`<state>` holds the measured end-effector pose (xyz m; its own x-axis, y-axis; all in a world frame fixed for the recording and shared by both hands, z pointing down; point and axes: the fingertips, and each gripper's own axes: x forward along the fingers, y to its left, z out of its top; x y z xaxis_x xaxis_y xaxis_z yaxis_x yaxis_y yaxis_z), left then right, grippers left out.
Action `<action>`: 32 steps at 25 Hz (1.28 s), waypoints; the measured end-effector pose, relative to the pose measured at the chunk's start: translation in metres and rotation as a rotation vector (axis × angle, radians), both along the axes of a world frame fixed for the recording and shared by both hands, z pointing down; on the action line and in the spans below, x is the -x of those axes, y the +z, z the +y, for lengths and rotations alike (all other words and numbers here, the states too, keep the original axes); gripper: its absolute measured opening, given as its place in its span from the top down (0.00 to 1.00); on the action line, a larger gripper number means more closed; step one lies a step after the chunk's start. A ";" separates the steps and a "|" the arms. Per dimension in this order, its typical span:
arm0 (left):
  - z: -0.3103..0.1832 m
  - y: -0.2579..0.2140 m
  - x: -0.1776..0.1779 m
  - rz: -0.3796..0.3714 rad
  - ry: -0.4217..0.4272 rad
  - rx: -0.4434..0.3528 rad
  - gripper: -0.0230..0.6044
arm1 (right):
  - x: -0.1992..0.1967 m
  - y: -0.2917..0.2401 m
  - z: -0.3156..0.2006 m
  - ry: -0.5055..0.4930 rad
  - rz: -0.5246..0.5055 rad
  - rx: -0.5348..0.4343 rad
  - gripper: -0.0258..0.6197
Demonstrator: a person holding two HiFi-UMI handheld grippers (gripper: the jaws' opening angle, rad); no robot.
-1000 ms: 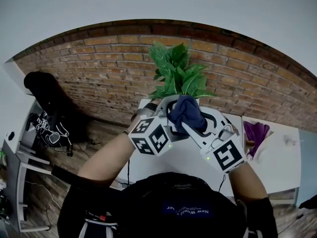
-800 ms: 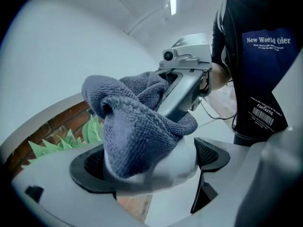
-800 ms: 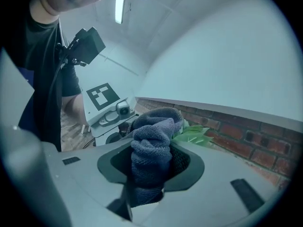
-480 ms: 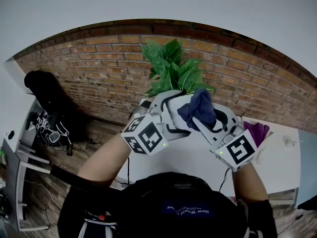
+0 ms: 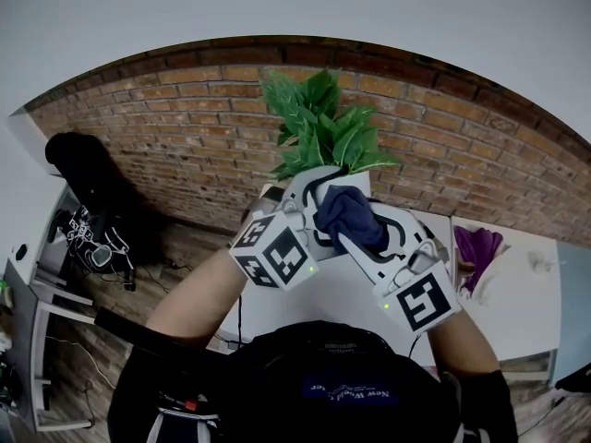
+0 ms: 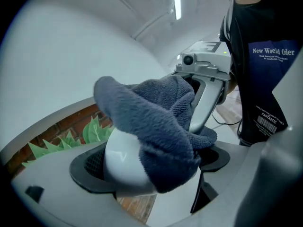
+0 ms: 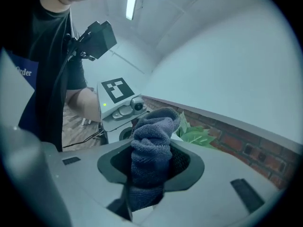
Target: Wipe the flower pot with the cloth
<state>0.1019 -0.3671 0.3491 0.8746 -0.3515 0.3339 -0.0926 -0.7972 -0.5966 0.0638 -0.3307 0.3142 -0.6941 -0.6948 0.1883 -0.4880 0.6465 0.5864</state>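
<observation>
Two grippers meet at the centre of the head view, held up in front of a red brick wall [image 5: 185,137]. The left gripper [image 6: 150,170] has its jaws clamped on the flower pot [image 6: 120,161], a smooth, rounded white pot that sits between the dark pads in the lower middle of the left gripper view. The right gripper [image 7: 152,173] has its jaws closed on the cloth [image 7: 150,150] – a dark blue, fluffy cloth bunched into a thick roll that stands up out of the jaws in the middle of the right gripper view.

In the left gripper view the cloth lies against the right side of the pot, touching it and folding down over its front. The white body of the right gripper rises just behind it in the upper right of the frame. In the head view the cloth is a dark bundle pressed on the near face of the pot, just right of centre, with the two marker cubes below it to left and right.

Green leaves [image 5: 323,127] spread from the top of the pot into the upper middle of the head view. They also show at the left edge of the left gripper view and to the right of the cloth in the right gripper view. Below the grippers in the head view lies a white table [image 5: 343,293], with a purple object [image 5: 476,247] on it at the right – what it is cannot be made out
</observation>
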 end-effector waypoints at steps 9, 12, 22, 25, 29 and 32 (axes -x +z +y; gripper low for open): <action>0.012 -0.001 -0.007 0.005 0.045 -0.023 0.11 | -0.028 -0.017 -0.015 0.036 -0.196 0.060 0.75; 0.015 -0.005 -0.006 0.033 0.059 -0.017 0.11 | -0.041 -0.017 -0.017 0.051 -0.260 0.096 0.75; 0.035 -0.040 0.001 0.179 0.147 0.004 0.11 | -0.082 -0.015 -0.024 0.004 -0.621 0.316 0.75; 0.041 -0.045 0.002 0.201 0.165 0.003 0.11 | -0.085 -0.011 -0.026 0.000 -0.660 0.347 0.75; 0.048 -0.052 0.003 0.225 0.198 -0.010 0.11 | -0.090 -0.002 -0.029 0.005 -0.694 0.385 0.75; 0.055 -0.059 0.003 0.240 0.225 -0.027 0.11 | -0.090 0.004 -0.031 0.006 -0.709 0.417 0.75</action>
